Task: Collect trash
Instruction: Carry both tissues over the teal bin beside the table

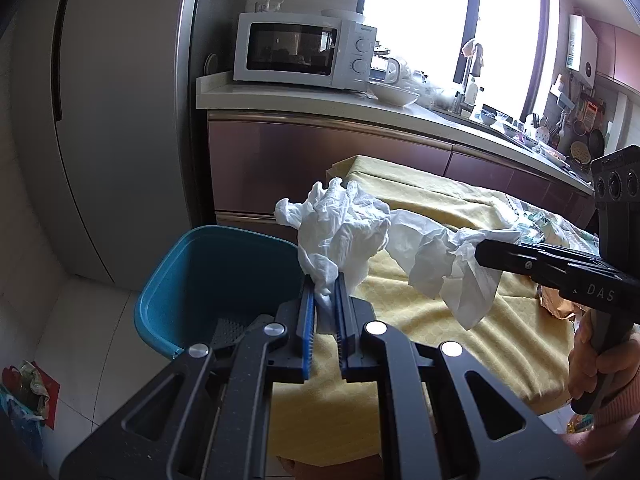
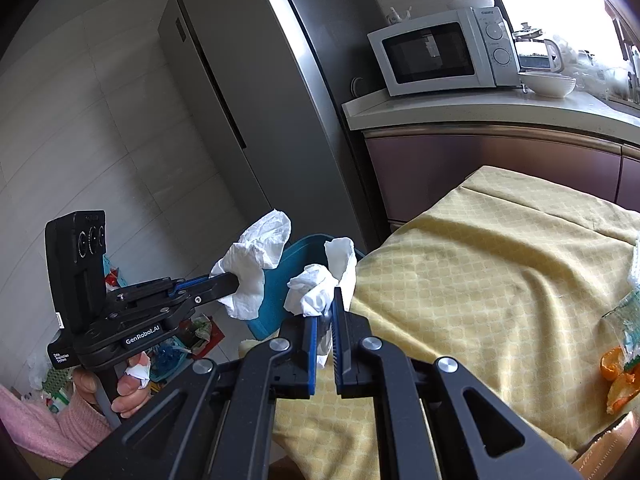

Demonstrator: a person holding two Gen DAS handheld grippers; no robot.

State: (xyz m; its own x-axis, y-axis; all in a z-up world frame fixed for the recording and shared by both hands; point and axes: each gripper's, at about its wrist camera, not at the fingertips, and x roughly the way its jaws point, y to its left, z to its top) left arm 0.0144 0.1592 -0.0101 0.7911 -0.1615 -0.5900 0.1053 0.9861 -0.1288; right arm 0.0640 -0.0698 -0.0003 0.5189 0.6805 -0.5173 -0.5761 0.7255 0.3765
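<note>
My left gripper (image 1: 323,285) is shut on a crumpled white tissue (image 1: 340,232), held over the left edge of the yellow-clothed table (image 1: 440,340). Just left of it stands a teal bin (image 1: 208,276) on the floor. My right gripper (image 1: 482,254) comes in from the right, shut on a second white tissue (image 1: 452,272). In the right wrist view, the right gripper (image 2: 325,300) pinches its tissue (image 2: 316,288) in front of the teal bin (image 2: 304,248). The left gripper (image 2: 235,280) is at the left with its tissue (image 2: 256,264).
Orange peel (image 2: 618,380) and a plastic wrapper (image 2: 628,320) lie on the table's right side. A counter with a white microwave (image 1: 300,54) runs behind the table, and a grey fridge (image 1: 120,120) stands to the left. Bags and litter (image 1: 24,392) sit on the floor.
</note>
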